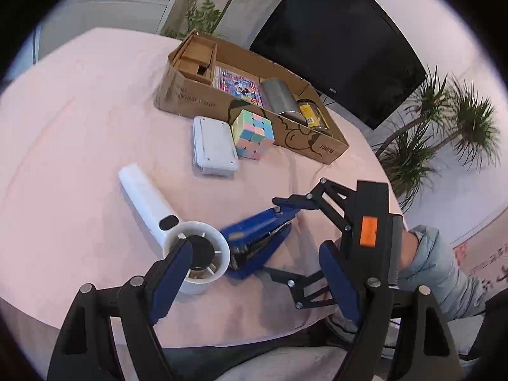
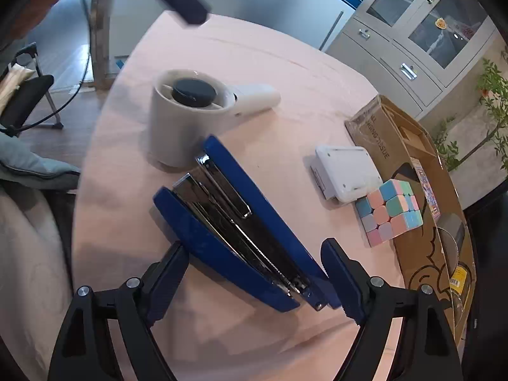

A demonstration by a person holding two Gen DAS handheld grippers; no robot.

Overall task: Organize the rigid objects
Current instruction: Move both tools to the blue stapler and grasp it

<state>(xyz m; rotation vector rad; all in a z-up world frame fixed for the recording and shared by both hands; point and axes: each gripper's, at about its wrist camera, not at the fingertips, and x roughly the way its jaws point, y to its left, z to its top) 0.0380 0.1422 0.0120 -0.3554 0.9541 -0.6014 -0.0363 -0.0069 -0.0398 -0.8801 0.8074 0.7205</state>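
- 1 cardboard box (image 1: pixel 304 133) sits at the far side of the table (image 1: pixel 79 120), open at the top; we see in it a smaller cardboard insert (image 1: pixel 198 58) at its left end, a flat colourful printed item (image 1: pixel 238 85), a metal cylinder (image 1: pixel 279 96) and a jar with a yellow label (image 1: pixel 312 114) at its right end.
- Just outside the box's near wall stands a pastel puzzle cube (image 1: pixel 252 133), touching or almost touching a flat white device (image 1: pixel 214 143) beside it.
- Our right gripper (image 2: pixel 254 266) has its 2 blue-padded fingers spread around the hinge end of a blue stapler (image 2: pixel 235 219); the pads lie close against both sides, but we cannot tell whether they press it. The stapler lies on its side near the table's near edge, its metal magazine facing the camera.
- From the left wrist view the right gripper (image 1: pixel 279 238) reaches in from the right, a grey sleeve (image 1: pixel 438 260) behind it.
- Our left gripper (image 1: pixel 254 270) is wide open and holds nothing; its left finger overlaps the rim of a white handheld fan (image 1: pixel 158 203) that rests next to the stapler's front end.
- Pink cloth covers the table.
- Behind the box we see a dark screen (image 1: pixel 343 41) and leafy plants (image 1: pixel 444 127); the right wrist view shows a grey cabinet (image 2: pixel 412 38) with glass doors and a black chair (image 2: pixel 28 95).
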